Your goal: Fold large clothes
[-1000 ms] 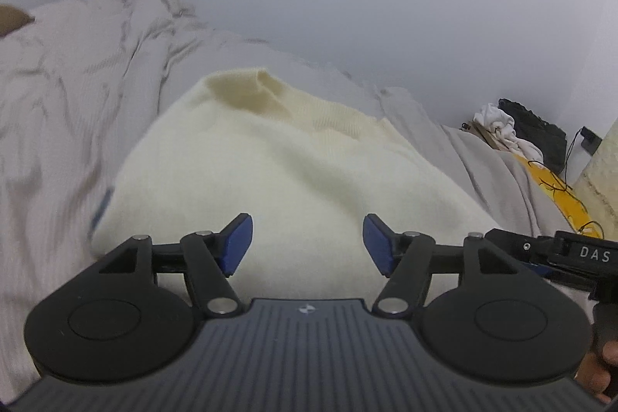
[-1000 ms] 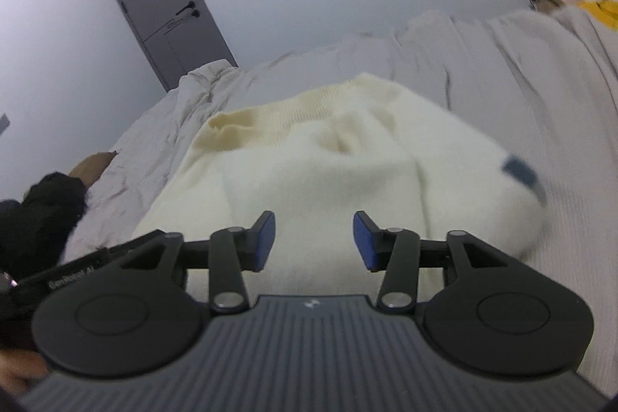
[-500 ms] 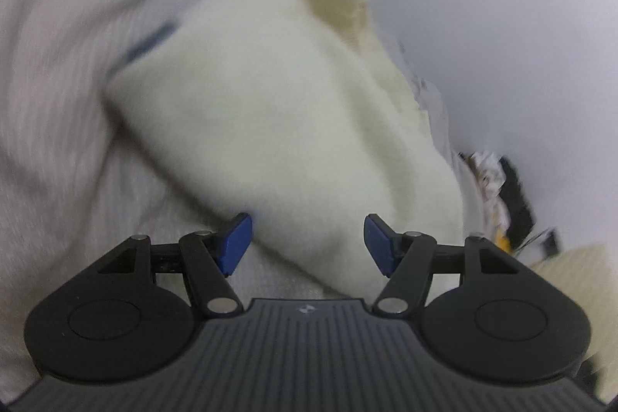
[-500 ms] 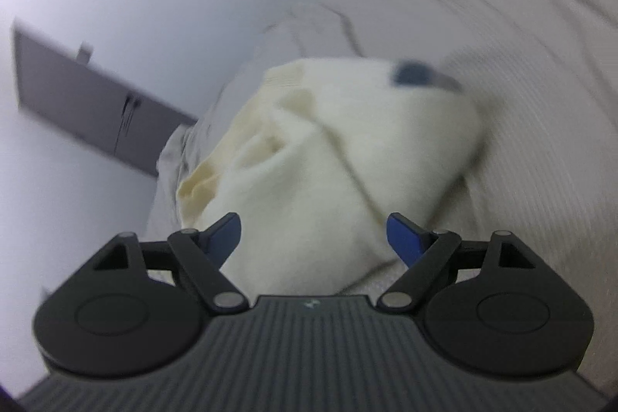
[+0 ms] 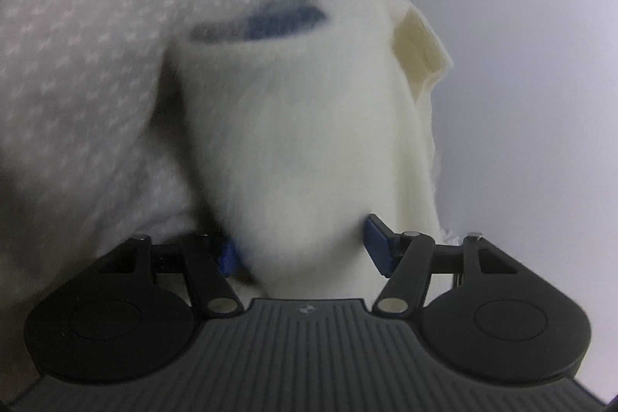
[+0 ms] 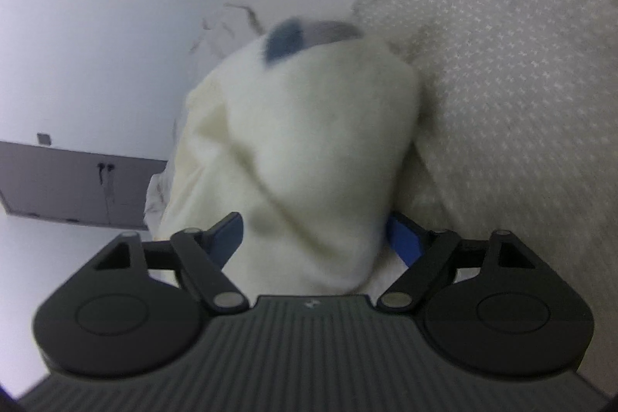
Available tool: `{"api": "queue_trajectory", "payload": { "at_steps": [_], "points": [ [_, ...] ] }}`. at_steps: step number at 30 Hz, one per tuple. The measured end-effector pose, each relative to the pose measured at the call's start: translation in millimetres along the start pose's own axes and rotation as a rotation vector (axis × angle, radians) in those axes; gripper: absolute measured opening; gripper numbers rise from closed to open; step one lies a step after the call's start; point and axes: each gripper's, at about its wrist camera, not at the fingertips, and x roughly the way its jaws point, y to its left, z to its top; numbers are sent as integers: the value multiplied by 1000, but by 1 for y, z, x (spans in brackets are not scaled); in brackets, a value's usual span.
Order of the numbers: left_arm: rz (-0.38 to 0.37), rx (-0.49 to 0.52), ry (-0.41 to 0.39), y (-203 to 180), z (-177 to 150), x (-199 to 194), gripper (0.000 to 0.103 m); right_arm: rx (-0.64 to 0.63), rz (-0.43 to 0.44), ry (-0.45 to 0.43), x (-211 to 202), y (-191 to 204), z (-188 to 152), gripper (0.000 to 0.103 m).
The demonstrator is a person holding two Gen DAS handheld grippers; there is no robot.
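Cream knit fills the gap of both tools. The left tool [image 5: 305, 250] has its blue pads spread fairly wide, and the folded sweater [image 5: 309, 126] bulges between them; the jaws have just been closing a little, and the cloth brushes both pads, though blur hides whether they press it. The right tool [image 6: 318, 240] also stands wide, its jaws having just eased inward after opening, with the same sweater [image 6: 309, 149] pushed into the gap and covering part of the pad at 3 o'clock; whether that pad bears on the knit I cannot tell.

Under the sweater lies a bed with a pale, waffle-textured cover [image 5: 77, 64], rumpled, filling the left view from 9 to 12 o'clock and the right view [image 6: 502, 64] from 12 to 3. A plain white wall [image 5: 521, 83] takes the rest of each view, and a grey door [image 6: 77, 188] shows at 9 o'clock in the right view, tilted with the rolled camera.

The sweater runs from each tool's mouth toward 12 o'clock, ending at a dark blue patch [image 5: 286, 16] on its far edge; a ribbed edge [image 5: 421, 45] sticks out at 1 o'clock in the left view.
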Motion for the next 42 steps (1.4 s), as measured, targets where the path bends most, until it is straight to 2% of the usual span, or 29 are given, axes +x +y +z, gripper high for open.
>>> {"api": "queue_trajectory", "payload": {
  "at_steps": [2,4,6,8,10,15,21,31,36,38,42],
  "points": [
    [28,40,-15,-7,2,1,57,-10,19,26,13,3,0,75],
    [43,80,-32,-12,2,-1,42,-54,28,48,19,12,-1,70],
    [45,129,-53,-19,1,-7,32,-111,13,30,18,19,-2,57],
    [39,176,-79,-26,-2,-16,27,-133,23,15,15,22,-1,49],
    [29,201,-102,-33,-6,-22,24,-144,53,5,9,24,-2,45],
    [6,237,-142,-38,-17,-46,22,-214,110,-13,-17,35,-8,40],
    [-37,266,-127,-43,-25,-82,22,-278,156,-31,-58,40,-19,39],
    [-63,352,-117,-44,-70,-152,23,-364,216,-55,-134,39,-32,39],
    [-26,335,-83,-34,-72,-145,24,-344,173,-32,-129,32,-32,39],
    [-36,322,-73,-32,-69,-144,24,-328,155,-21,-125,32,-31,39],
    [-76,310,-71,-36,-66,-146,32,-308,177,-19,-124,35,-26,40]
  ]
}}
